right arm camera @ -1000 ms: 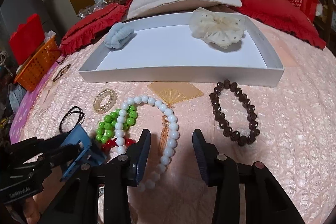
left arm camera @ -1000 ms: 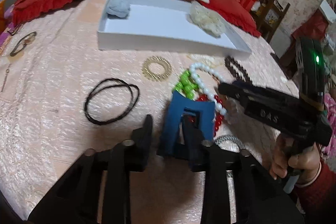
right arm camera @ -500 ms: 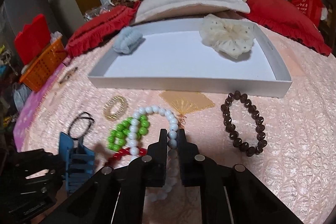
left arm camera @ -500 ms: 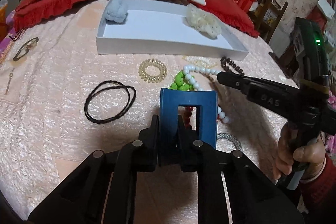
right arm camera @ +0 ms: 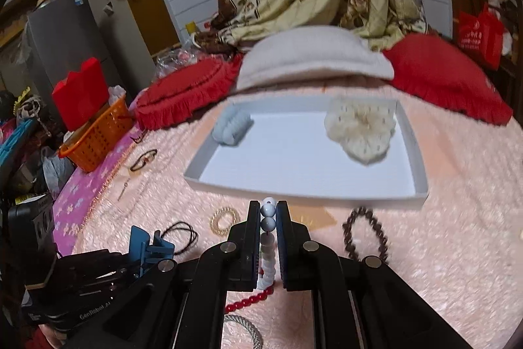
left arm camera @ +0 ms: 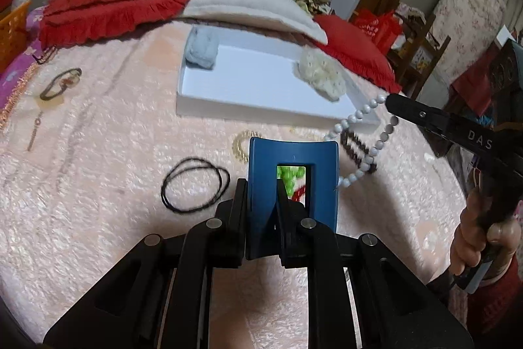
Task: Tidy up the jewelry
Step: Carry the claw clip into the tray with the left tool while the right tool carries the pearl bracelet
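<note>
My left gripper (left arm camera: 261, 185) is shut on a blue hair claw clip (left arm camera: 291, 182) and holds it above the pink bedspread; the clip also shows in the right wrist view (right arm camera: 147, 246). My right gripper (right arm camera: 268, 211) is shut on a white bead bracelet (right arm camera: 268, 216), lifted off the bed; in the left wrist view the bracelet (left arm camera: 362, 133) hangs from the right gripper (left arm camera: 392, 102) near the white tray's (left arm camera: 261, 112) front right corner. The tray (right arm camera: 294, 190) holds a blue scrunchie (right arm camera: 232, 126) and a cream scrunchie (right arm camera: 359, 128).
On the bedspread lie a black hair tie (left arm camera: 193, 185), a gold spiral tie (right arm camera: 224, 218), a brown bead bracelet (right arm camera: 366, 234), green beads (left arm camera: 289, 174), a red bead bracelet (right arm camera: 248, 301) and a silver bangle (right arm camera: 243, 327). Red pillows (right arm camera: 447, 80) lie behind the tray, an orange basket (right arm camera: 98, 136) at left.
The left gripper closed on the blue clip and raised it. The right gripper closed on the white bead bracelet and lifted it toward the tray.
</note>
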